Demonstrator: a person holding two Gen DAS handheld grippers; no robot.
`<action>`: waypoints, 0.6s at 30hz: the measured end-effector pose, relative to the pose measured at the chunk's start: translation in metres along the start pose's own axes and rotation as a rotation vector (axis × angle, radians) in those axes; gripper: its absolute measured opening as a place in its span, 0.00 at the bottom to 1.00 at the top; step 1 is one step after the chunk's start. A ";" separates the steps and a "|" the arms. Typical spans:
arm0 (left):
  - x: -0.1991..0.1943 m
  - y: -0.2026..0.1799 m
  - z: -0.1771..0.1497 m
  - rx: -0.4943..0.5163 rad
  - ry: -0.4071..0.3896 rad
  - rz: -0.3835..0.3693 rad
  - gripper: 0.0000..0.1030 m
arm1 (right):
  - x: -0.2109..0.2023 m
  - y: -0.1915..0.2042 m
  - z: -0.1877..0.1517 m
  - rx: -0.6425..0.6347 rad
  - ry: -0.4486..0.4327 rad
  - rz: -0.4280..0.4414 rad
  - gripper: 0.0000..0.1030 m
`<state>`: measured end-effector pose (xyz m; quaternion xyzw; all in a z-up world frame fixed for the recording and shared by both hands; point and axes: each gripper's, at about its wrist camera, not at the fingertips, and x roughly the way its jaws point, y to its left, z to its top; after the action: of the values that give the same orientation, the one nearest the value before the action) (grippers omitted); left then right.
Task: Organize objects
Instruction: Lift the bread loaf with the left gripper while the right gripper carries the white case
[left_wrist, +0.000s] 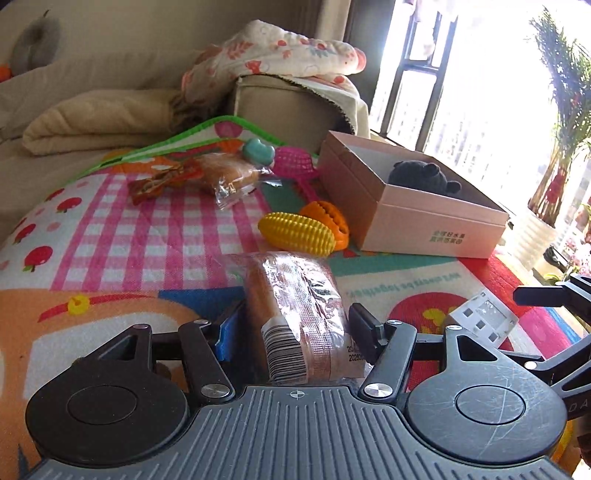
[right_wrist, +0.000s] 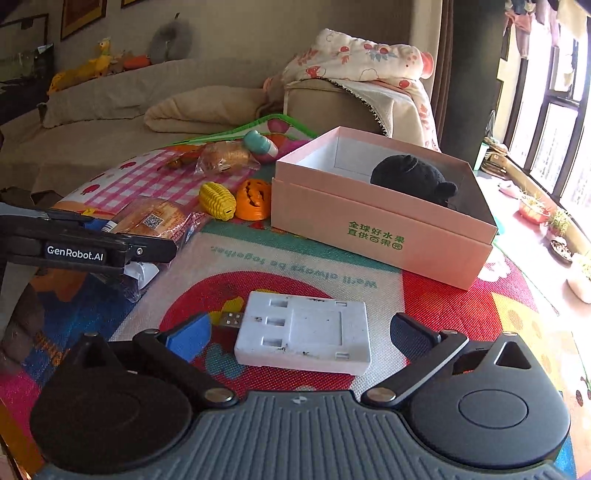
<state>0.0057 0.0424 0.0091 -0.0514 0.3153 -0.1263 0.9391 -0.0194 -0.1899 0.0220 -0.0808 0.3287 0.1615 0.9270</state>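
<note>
The left gripper (left_wrist: 295, 325) clamps a wrapped bread loaf (left_wrist: 295, 314) near the pink box (right_wrist: 380, 225) – its label partly hidden; the right gripper (right_wrist: 301, 332) gapes around a white charger (right_wrist: 304, 332), untouched, before that box – a black plush (right_wrist: 413, 177) half-hidden inside

Glossy crinkled plastic wraps the bread (left_wrist: 295, 314); mat (left_wrist: 147, 229) is woven cloth.

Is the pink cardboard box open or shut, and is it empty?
Open and not empty. The pink cardboard box has no lid on top; its white inside shows, and a black plush toy lies inside.
</note>
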 end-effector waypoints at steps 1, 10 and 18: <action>0.000 0.000 0.000 -0.001 0.000 -0.001 0.65 | 0.001 -0.001 0.000 0.014 0.003 0.000 1.00; -0.002 0.003 -0.001 -0.025 -0.007 -0.012 0.64 | 0.004 0.002 -0.003 0.005 0.018 0.025 1.00; -0.003 0.004 -0.001 -0.029 -0.008 -0.013 0.64 | 0.004 0.004 -0.005 -0.033 0.025 0.023 0.96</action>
<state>0.0038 0.0468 0.0089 -0.0677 0.3129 -0.1276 0.9387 -0.0207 -0.1860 0.0151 -0.0944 0.3383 0.1765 0.9195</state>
